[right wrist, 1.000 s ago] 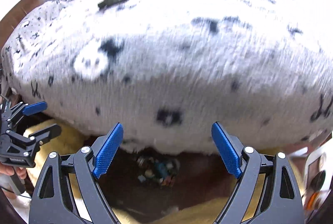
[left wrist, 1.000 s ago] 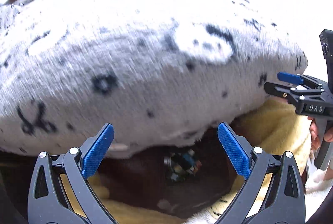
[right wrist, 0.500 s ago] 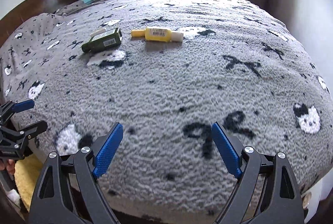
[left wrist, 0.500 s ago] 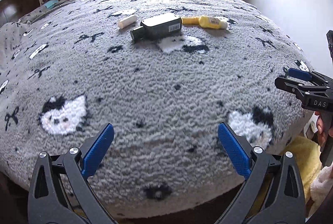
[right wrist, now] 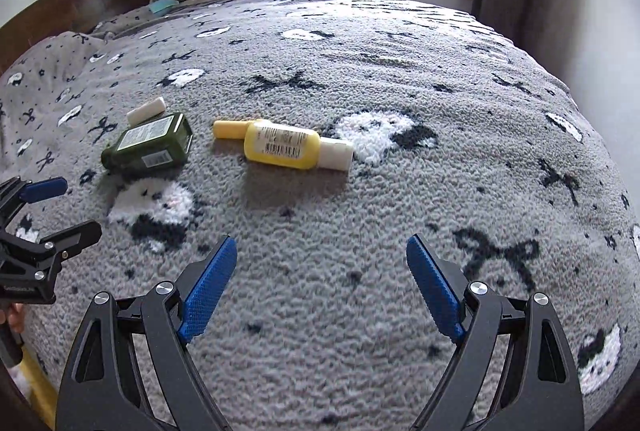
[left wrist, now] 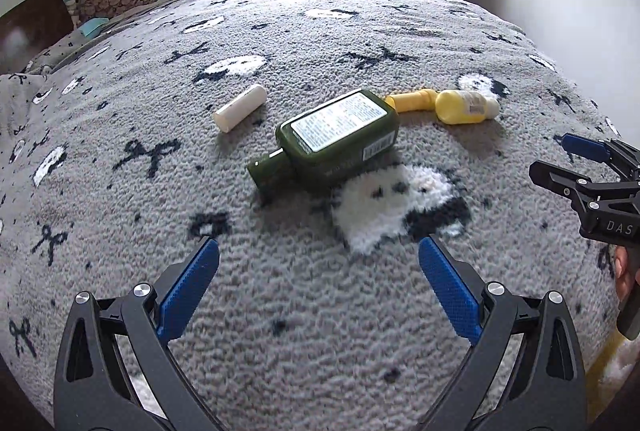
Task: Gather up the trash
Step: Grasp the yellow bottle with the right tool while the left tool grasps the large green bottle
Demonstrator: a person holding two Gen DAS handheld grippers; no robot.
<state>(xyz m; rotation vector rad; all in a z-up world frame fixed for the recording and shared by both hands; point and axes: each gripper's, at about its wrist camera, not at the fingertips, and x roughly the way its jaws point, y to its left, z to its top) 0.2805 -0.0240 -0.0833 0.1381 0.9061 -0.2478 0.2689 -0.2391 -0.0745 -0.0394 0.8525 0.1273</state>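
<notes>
Both grippers, left gripper [left wrist: 318,295] and right gripper [right wrist: 320,289], gape wide and empty over the blanket [left wrist: 280,331]; green bottle [left wrist: 328,139] lies flat mid-blanket, white tube [left wrist: 240,107] and yellow bottle [right wrist: 282,145] flanking it—likely light, rigid, slick plastic, so pinch across its flat body.

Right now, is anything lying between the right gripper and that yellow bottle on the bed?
Nothing visible. Only bare grey blanket lies between the open right gripper and the yellow bottle.
</notes>
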